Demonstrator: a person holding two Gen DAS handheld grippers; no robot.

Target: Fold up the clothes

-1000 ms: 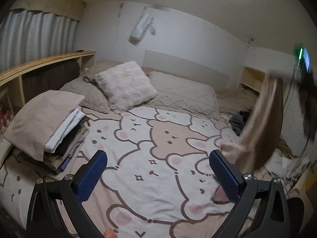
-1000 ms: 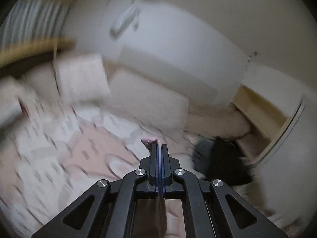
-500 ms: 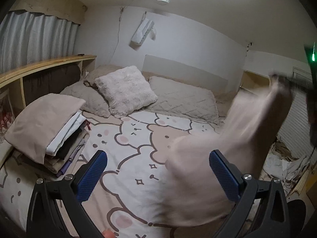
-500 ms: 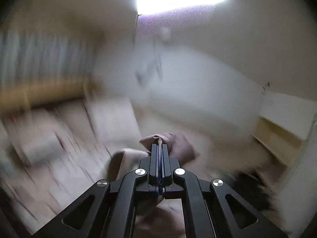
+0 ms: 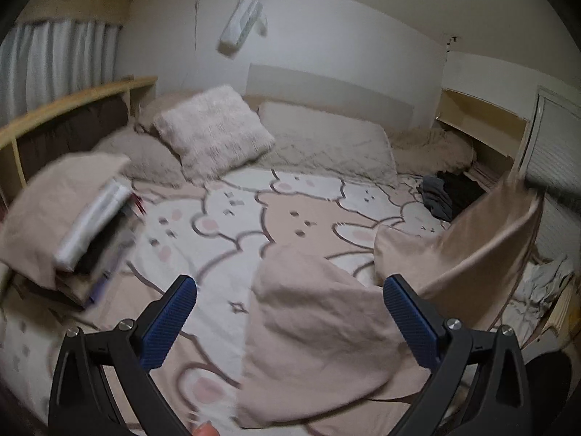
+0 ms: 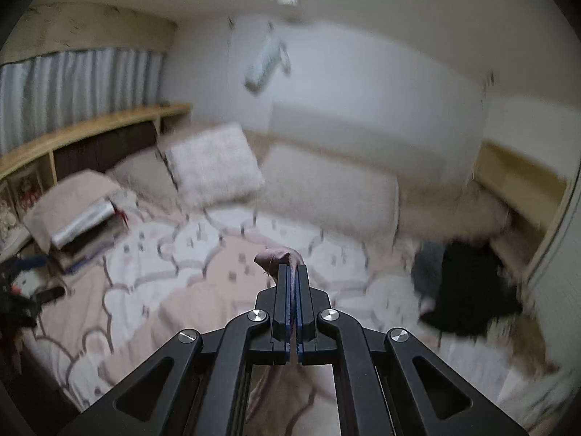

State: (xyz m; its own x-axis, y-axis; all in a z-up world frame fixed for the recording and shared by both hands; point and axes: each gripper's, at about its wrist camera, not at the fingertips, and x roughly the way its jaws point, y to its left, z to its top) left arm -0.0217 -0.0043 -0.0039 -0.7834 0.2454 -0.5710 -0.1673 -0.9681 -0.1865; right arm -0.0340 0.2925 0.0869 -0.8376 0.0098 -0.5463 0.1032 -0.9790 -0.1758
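Beige garment (image 5: pixel 319 330), soft, light and limp, lay crumpled on the near right of the bed (image 5: pixel 232 239), one edge pinched in the closed right tongs (image 6: pixel 292 272); left tongs (image 5: pixel 290 312) gaped empty; best gripped at corners.

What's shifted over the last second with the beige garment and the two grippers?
The beige garment, first hanging at the right, was swung leftward and has dropped across the bed. The right gripper stays shut on it; the left gripper stays open and empty. The folded stack is unchanged.
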